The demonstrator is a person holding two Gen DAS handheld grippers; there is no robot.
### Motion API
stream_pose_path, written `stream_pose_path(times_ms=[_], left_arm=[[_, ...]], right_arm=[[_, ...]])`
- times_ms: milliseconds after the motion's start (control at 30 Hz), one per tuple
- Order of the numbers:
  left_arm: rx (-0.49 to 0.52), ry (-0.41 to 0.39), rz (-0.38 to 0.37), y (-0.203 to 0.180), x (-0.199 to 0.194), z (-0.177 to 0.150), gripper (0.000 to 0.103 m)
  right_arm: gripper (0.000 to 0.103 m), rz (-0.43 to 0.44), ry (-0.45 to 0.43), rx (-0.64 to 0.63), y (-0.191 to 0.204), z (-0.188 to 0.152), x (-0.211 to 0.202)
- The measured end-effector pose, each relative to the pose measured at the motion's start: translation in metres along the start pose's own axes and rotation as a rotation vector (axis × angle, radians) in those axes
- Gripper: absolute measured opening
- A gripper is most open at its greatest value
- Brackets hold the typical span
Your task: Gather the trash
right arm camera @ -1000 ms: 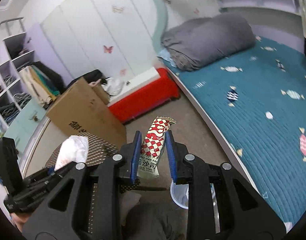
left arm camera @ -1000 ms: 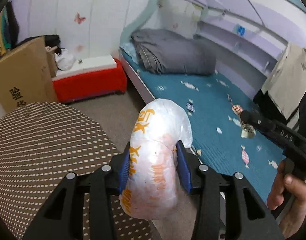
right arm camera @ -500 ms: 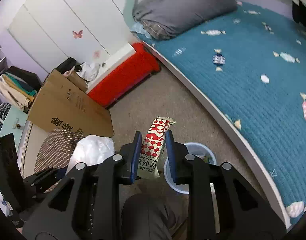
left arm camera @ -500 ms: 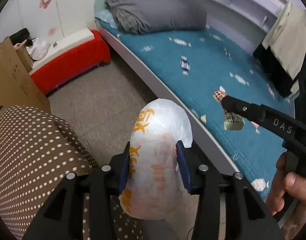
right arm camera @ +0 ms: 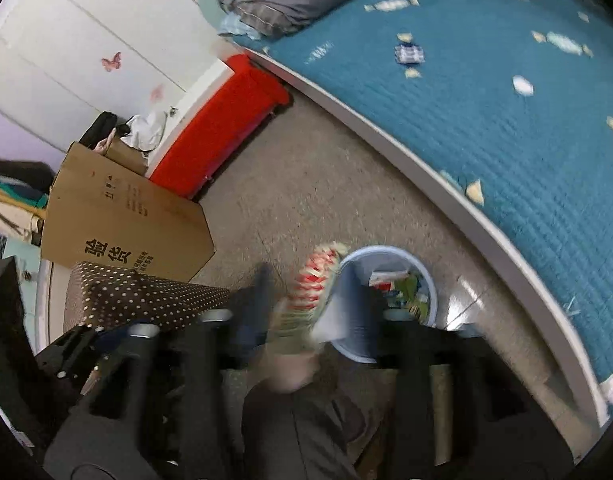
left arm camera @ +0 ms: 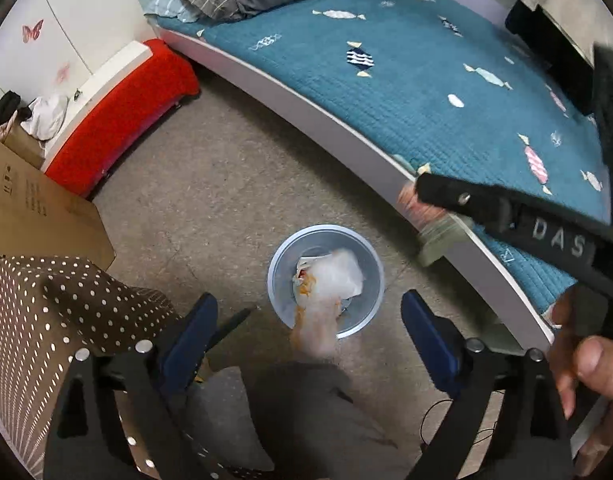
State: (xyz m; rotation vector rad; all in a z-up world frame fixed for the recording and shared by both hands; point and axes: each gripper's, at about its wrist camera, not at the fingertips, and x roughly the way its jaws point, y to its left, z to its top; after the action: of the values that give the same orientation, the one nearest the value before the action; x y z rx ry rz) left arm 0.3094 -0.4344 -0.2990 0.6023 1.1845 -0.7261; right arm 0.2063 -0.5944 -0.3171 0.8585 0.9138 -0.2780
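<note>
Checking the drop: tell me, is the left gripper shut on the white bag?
No, the left gripper is open, and the white bag is falling into the bin.

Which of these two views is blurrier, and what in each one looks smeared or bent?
Right wrist view is blurrier: the right claw and the red-and-white wrapper are motion-smeared, and the trash bin is soft. Left wrist view is mostly sharp: only the white plastic bag falling from the open left claw is smeared. In both, fisheye distortion bows the bed edge.
</note>
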Motion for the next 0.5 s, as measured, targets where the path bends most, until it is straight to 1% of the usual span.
stream_pose_path(times_ms=[67, 100, 133, 167, 200, 267, 500], left_arm=[[-0.036, -0.006, 0.004, 0.008, -0.001, 0.000, 0.092], [-0.053, -0.013, 0.003, 0.013, -0.004, -0.001, 0.092], [-0.064, -0.020, 0.006, 0.015, -0.006, -0.002, 0.092], [-0.075, -0.034, 0.010, 0.020, -0.012, -0.004, 0.092], [-0.084, -0.051, 0.011, 0.024, -0.018, -0.006, 0.092], [-0.099, -0.080, 0.013, 0.033, -0.029, -0.010, 0.092], [-0.143, -0.198, -0.012, 0.052, -0.081, -0.036, 0.094]], right_arm=[[0.068, 0.022, 0.029, 0.030, -0.008, -0.003, 0.010], [0.076, 0.028, 0.043, 0.047, -0.011, -0.005, 0.015], [0.081, 0.032, 0.047, 0.061, -0.014, -0.006, 0.017], [0.089, 0.037, 0.045, 0.080, -0.017, -0.008, 0.018], [0.093, 0.037, 0.043, 0.099, -0.020, -0.010, 0.018], [0.097, 0.029, 0.043, 0.116, -0.022, -0.012, 0.016], [0.097, -0.029, 0.000, 0.072, -0.005, -0.022, -0.013]])
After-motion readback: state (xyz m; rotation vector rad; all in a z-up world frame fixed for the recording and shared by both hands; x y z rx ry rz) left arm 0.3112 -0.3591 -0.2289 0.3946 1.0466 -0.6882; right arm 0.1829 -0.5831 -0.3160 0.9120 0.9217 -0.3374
